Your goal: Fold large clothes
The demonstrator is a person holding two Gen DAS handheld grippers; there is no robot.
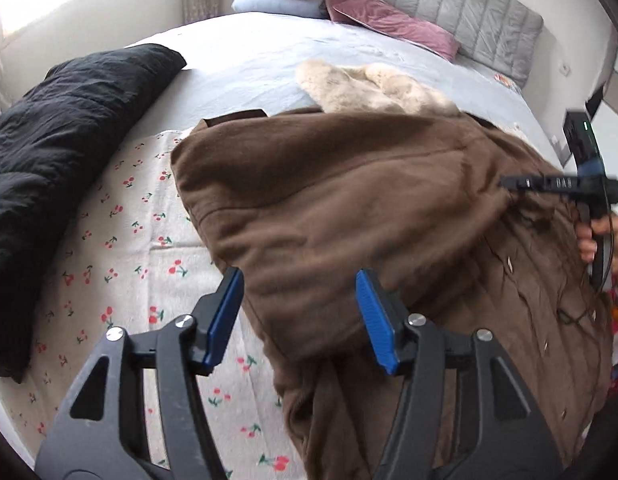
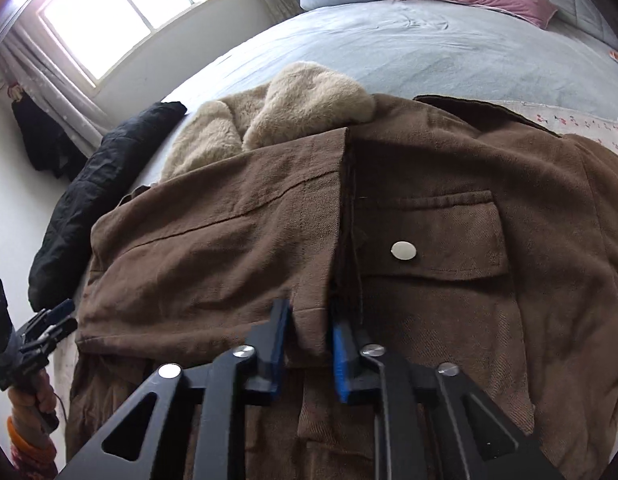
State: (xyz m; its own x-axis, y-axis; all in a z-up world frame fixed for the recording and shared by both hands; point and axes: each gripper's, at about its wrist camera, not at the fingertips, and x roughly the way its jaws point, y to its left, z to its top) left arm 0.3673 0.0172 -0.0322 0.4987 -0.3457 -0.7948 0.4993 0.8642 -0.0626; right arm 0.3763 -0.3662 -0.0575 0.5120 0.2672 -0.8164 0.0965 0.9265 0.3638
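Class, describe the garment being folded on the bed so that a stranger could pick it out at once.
Start at the large bed with the pale blue sheet. On its near part lies a brown coat, beside a black garment. Only the coat has a cream fleece collar and a flap pocket with a silver snap.

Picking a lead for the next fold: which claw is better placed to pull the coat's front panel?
Right. The right claw is shut on the brown coat at its front panel edge; the left claw is open, gripping nothing.
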